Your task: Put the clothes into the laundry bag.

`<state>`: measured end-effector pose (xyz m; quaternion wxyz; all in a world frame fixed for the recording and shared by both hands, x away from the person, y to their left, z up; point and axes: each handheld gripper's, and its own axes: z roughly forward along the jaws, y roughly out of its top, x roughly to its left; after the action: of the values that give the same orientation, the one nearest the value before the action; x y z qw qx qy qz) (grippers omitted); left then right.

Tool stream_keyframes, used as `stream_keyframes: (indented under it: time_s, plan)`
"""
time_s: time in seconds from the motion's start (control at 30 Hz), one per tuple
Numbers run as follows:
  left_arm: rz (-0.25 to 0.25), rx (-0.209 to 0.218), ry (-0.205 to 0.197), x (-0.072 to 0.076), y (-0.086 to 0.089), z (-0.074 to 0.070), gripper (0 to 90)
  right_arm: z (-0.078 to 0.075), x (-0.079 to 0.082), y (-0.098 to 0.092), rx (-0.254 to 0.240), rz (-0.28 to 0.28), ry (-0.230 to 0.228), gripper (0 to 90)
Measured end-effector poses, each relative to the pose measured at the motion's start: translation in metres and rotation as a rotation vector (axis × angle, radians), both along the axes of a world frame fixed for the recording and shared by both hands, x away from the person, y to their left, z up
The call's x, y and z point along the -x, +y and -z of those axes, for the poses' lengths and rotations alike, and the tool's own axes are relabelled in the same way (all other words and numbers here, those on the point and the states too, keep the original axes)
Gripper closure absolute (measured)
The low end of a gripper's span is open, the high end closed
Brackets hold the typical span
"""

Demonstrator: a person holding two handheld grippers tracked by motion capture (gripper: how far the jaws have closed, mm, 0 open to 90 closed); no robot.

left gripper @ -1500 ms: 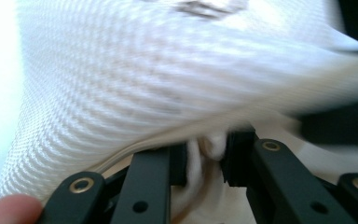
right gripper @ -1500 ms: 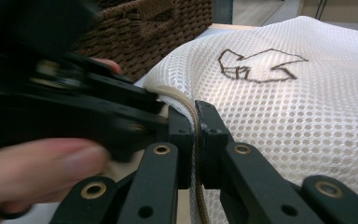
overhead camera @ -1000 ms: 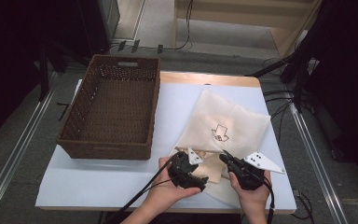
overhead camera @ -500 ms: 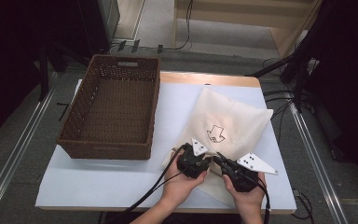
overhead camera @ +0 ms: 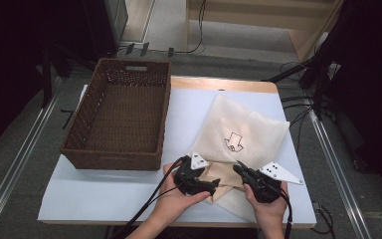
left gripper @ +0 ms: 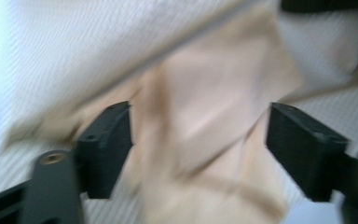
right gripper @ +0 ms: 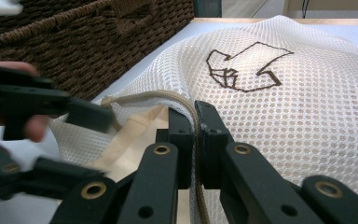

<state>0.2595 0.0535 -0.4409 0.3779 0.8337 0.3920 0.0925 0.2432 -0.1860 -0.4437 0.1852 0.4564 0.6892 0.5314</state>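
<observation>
with the right gripper (right gripper: 196,140) clamped on the mesh bag's (overhead camera: 238,129) rim, the left gripper (left gripper: 198,149), jaws just opened apart, should bite the beige cloth (left gripper: 205,116) squarely at 12 o'clock.

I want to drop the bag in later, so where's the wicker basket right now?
In the high view the wicker basket sits on the table's left half, directly left of the mesh bag and beyond the left gripper.

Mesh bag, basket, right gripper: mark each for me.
mesh bag (overhead camera: 251,127), high view, on its netting above the printed mark.
basket (overhead camera: 124,160), high view, on its near wall.
right gripper (right gripper: 195,116), right gripper view, between its jaw tips.
</observation>
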Motion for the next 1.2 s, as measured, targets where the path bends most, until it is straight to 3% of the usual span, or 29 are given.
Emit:
stream_keyframes:
  time_s: [0.07,0.17,0.2,0.27,0.33,0.37,0.43,0.5,0.57,0.63,0.73,0.9,0.93,1.03,1.1,1.2]
  plan:
    - [-0.021,-0.002,0.027,0.006,0.008,0.005,20.8,0.000,0.000,0.001,0.002,0.001,0.001,87.3]
    - [0.011,-0.104,0.077,0.010,0.002,0.019,19.1,0.001,-0.001,0.003,0.007,0.000,0.000,87.3]
    - [0.019,-0.132,0.076,0.010,-0.002,0.023,18.9,0.001,-0.001,0.004,0.008,-0.002,0.003,87.3]
    - [0.002,-0.189,0.032,0.014,-0.010,0.023,19.7,0.002,-0.001,0.006,0.016,-0.007,0.004,87.3]
    - [-0.014,-0.196,0.023,0.014,-0.016,0.022,31.8,0.003,-0.001,0.008,0.019,-0.010,0.008,87.3]
    - [-0.003,-0.192,0.020,0.015,-0.019,0.021,38.9,0.004,-0.001,0.009,0.023,-0.012,0.009,87.3]
    - [0.026,-0.204,0.010,0.016,-0.027,0.019,63.4,0.004,0.000,0.009,0.023,-0.016,0.010,87.3]
    - [0.063,-0.224,-0.014,0.019,-0.040,0.018,76.4,0.005,0.000,0.010,0.021,-0.020,0.011,87.3]
    - [0.102,-0.191,0.018,0.013,-0.049,0.018,78.8,0.005,0.001,0.012,0.021,-0.027,0.013,87.3]
    - [0.090,-0.168,0.025,0.002,-0.058,0.019,80.8,0.004,0.001,0.014,0.020,-0.036,0.007,87.3]
    - [0.028,-0.119,0.030,-0.019,-0.064,0.020,82.7,0.004,0.003,0.016,0.018,-0.045,0.009,87.4]
    - [-0.093,-0.078,-0.032,-0.044,-0.066,0.029,84.9,0.005,0.002,0.013,0.020,-0.010,0.015,87.5]
    - [-0.107,-0.047,-0.032,-0.048,-0.064,0.034,85.3,0.005,0.002,0.011,0.017,0.000,0.020,87.5]
    - [-0.108,-0.038,-0.013,-0.047,-0.064,0.031,83.1,0.010,0.000,0.003,-0.007,0.022,0.045,87.5]
    - [-0.061,-0.041,-0.007,-0.042,-0.061,0.027,73.0,0.013,-0.001,0.000,-0.014,0.030,0.056,87.5]
    - [-0.017,0.010,-0.012,-0.030,-0.050,0.019,60.7,0.013,-0.002,-0.001,-0.022,0.035,0.057,87.5]
